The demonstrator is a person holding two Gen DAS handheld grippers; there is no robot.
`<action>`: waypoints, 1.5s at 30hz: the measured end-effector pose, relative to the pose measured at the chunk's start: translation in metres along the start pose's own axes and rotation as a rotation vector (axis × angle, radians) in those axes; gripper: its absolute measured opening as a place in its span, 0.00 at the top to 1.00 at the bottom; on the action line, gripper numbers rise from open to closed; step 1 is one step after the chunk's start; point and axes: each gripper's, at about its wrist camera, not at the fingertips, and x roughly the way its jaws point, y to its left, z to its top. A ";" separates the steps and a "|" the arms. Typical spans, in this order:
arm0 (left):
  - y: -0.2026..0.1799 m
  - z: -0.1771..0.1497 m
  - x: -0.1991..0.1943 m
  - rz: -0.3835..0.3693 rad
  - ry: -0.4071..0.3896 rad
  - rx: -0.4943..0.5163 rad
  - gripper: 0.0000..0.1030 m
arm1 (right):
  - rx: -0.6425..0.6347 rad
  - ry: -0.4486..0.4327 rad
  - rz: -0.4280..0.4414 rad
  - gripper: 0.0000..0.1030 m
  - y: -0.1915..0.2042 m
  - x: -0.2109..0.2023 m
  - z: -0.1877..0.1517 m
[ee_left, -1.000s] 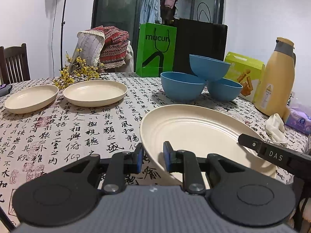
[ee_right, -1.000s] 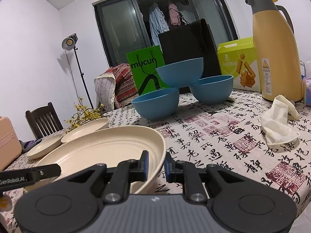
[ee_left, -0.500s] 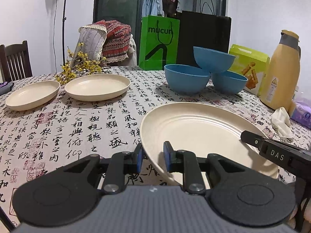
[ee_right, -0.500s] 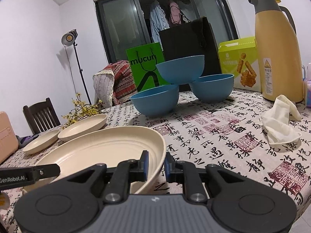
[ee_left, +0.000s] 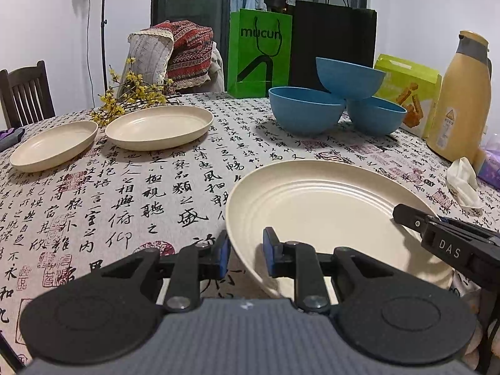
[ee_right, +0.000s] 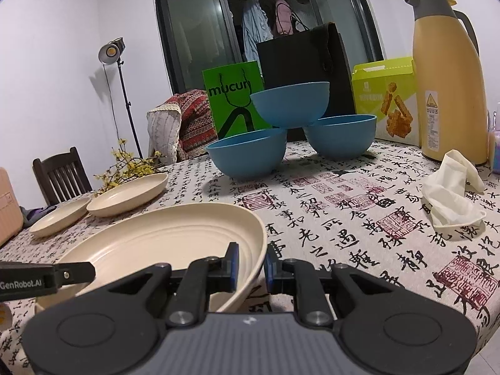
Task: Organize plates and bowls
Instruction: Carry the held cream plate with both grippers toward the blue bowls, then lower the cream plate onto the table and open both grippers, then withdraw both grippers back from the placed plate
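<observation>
A large cream plate (ee_left: 322, 206) (ee_right: 162, 243) is held near the table's front edge by both grippers. My left gripper (ee_left: 245, 254) is shut on its left rim, and my right gripper (ee_right: 251, 265) is shut on its right rim. Each gripper's tip shows in the other's view, at opposite sides of the plate. Two smaller cream plates (ee_left: 159, 126) (ee_left: 53, 145) lie side by side at the far left. Three blue bowls (ee_left: 307, 114) stand at the back, one (ee_left: 350, 76) resting on the rims of the other two.
A yellow thermos jug (ee_right: 447, 72), a crumpled white glove (ee_right: 450, 193) and a green snack box (ee_right: 387, 100) stand at the right. Green and black paper bags (ee_left: 259, 53) are behind the bowls. Yellow flower sprigs (ee_left: 131, 97) lie beside the small plates. The tablecloth (ee_left: 140, 193) carries printed calligraphy.
The left wrist view has tipped slightly, so the table scene sits a little lower in the frame. Both grippers keep their hold on the large plate.
</observation>
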 end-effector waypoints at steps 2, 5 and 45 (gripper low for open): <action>0.000 0.000 0.001 0.001 0.005 0.000 0.78 | -0.008 0.004 -0.005 0.84 0.000 0.001 -0.001; 0.000 -0.001 0.002 0.005 0.010 0.002 0.78 | -0.022 0.008 -0.014 0.84 0.001 0.003 -0.001; 0.036 -0.015 -0.054 0.011 -0.213 -0.060 0.00 | -0.040 -0.096 0.026 0.00 0.001 -0.036 0.002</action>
